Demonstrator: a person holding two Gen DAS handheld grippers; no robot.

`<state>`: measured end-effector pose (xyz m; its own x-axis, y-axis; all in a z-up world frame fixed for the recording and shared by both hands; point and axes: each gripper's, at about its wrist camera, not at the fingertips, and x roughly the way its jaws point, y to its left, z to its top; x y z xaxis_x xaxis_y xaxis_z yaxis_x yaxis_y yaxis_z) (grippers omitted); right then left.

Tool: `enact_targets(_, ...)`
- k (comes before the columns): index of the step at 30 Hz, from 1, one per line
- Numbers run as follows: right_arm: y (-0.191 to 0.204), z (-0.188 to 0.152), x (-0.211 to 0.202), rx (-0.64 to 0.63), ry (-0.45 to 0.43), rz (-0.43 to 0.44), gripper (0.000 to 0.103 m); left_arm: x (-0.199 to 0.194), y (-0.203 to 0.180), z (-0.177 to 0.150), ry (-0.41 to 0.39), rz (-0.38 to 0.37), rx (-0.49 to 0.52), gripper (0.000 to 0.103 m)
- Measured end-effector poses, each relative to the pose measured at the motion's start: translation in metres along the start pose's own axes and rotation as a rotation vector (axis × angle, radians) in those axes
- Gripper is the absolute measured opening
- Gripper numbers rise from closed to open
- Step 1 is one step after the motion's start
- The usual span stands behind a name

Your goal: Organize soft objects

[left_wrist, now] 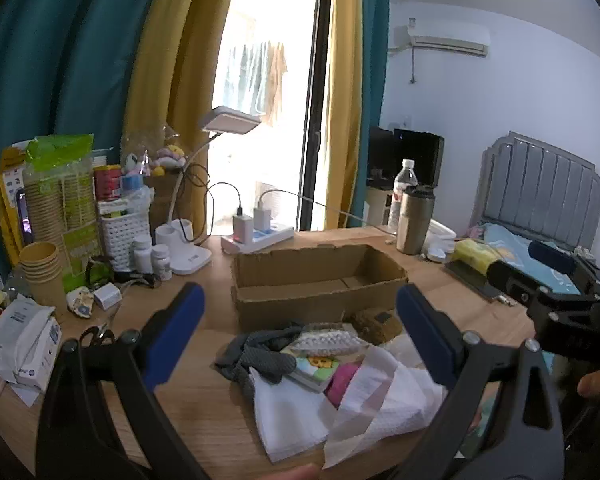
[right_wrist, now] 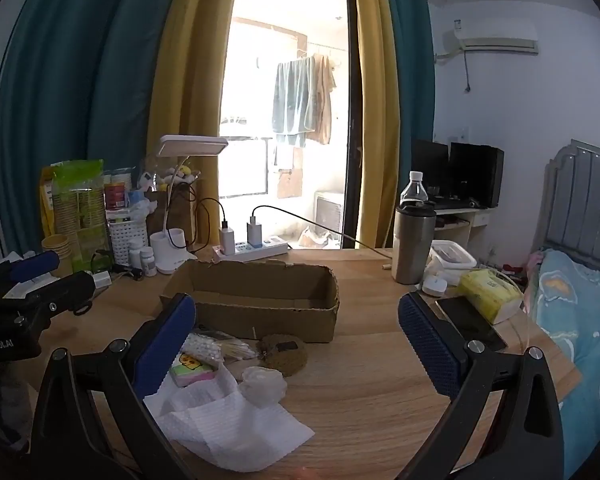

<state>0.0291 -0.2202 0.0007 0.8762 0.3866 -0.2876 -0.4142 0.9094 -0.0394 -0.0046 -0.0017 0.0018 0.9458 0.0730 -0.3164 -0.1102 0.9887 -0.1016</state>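
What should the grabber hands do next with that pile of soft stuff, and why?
Probably lower the left gripper onto the grey glove and close on it. Both grippers are open and hold nothing, the cardboard box just behind the pile looks empty, and the glove lies on the pile's near left edge between the left gripper's fingers.

Matt corrugated cardboard box [right_wrist: 256, 300], smooth wood-grain table [right_wrist: 360, 360], embossed white paper towels [right_wrist: 228, 424], brushed-metal tumbler [right_wrist: 412, 244].
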Motion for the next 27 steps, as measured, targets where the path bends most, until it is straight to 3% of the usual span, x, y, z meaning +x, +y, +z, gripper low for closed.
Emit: enact_targets(27, 0.0003, 0.0008, 0.0007, 0.0, 0.003, 0.002, 0.103, 0.0013, -0.0027, -0.0028, 0.004, -0.008, 0.001, 0.098)
